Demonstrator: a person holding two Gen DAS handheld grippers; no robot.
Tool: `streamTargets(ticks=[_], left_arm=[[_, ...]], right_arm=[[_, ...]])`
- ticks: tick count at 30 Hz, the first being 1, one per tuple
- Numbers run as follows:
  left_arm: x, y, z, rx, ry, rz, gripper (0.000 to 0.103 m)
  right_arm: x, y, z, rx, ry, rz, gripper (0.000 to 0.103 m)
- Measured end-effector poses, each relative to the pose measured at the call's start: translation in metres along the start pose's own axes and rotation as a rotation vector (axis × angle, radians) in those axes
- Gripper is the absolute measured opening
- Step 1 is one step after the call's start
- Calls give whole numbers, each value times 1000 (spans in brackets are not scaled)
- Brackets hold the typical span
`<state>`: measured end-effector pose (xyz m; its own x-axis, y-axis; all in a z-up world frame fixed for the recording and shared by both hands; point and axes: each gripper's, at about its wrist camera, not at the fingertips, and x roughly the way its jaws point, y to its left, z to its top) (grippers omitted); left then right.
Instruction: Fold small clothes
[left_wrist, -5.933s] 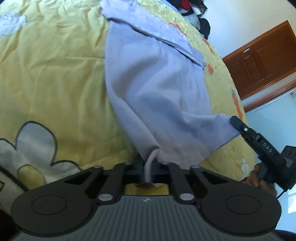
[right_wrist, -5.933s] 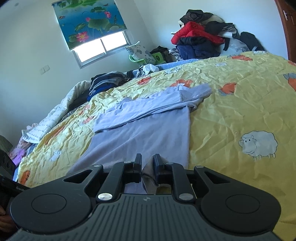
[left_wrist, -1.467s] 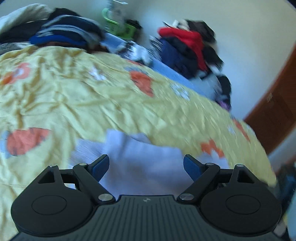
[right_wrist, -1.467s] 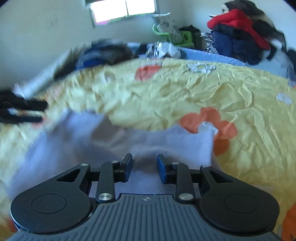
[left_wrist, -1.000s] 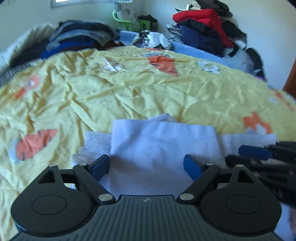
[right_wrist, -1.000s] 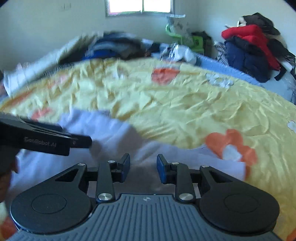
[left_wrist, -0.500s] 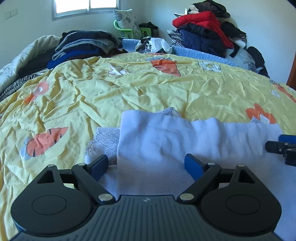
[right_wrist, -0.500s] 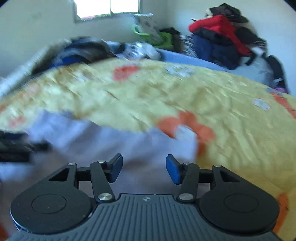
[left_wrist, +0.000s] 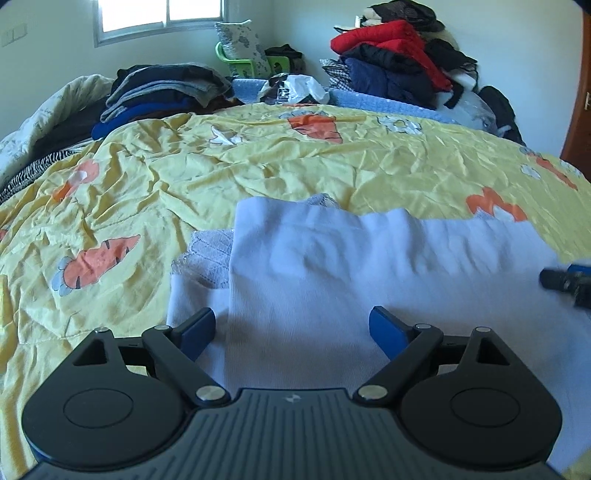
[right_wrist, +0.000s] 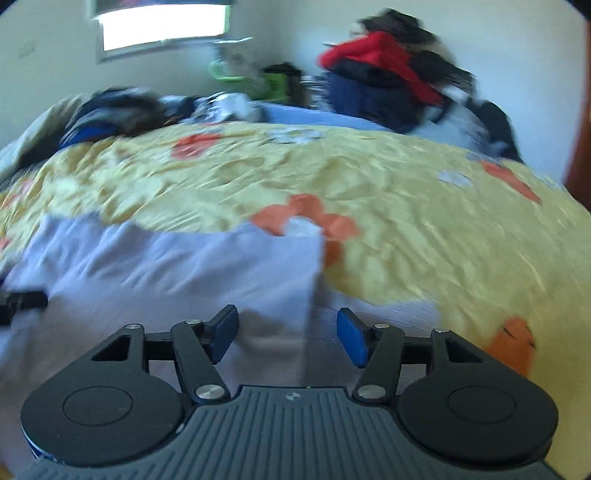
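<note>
A pale lavender garment (left_wrist: 351, 258) lies folded over on the yellow bedspread (left_wrist: 184, 177), with a lacy trim showing at its left edge. My left gripper (left_wrist: 291, 325) hovers just above its near-left part, jaws wide open and empty. The right gripper's tip (left_wrist: 565, 282) shows at the right edge of the left wrist view. In the blurred right wrist view, my right gripper (right_wrist: 288, 332) is over the garment's (right_wrist: 177, 266) right folded edge. Its jaws are opening; the cloth lies below them, not pinched. The left gripper's tip (right_wrist: 18, 302) shows at the far left.
At the back of the bed are piles of clothes: a red and navy heap (left_wrist: 391, 48), folded dark clothes (left_wrist: 162, 88) and a green basket (left_wrist: 243, 62). A brown door (left_wrist: 580, 110) stands at the right. Yellow bedspread (right_wrist: 424, 229) extends to the right of the garment.
Both grippers, earlier shut on the garment's corners, have let go; it now lies folded over. The right jaws have widened, and the right gripper has slid right, away from the left one.
</note>
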<state>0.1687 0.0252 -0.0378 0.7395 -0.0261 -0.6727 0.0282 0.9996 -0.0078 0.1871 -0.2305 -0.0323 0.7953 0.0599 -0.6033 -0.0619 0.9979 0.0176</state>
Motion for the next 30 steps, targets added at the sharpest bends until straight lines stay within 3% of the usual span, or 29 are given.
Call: streamTargets(ticks=[3,8,13,19,30], left_arm=[[-6,1,-4,4,-6,2,91],[-15,0,-15,13,-8,-2,91],[-22,1,-29,15,-6,-6,93],[-29,0,-42,26,-28,-2,95],[-39,2,-60,20,-71,11,99]], right_arm=[[-23,4,-4,-6,-39,44,62],[-46,27,-21,-110,-29,100,62],[-47,29,-37,-90,10,74,65],[-52,27,-54,-73,21,74,76],[-57,30,-73,-81,-47,51,81]])
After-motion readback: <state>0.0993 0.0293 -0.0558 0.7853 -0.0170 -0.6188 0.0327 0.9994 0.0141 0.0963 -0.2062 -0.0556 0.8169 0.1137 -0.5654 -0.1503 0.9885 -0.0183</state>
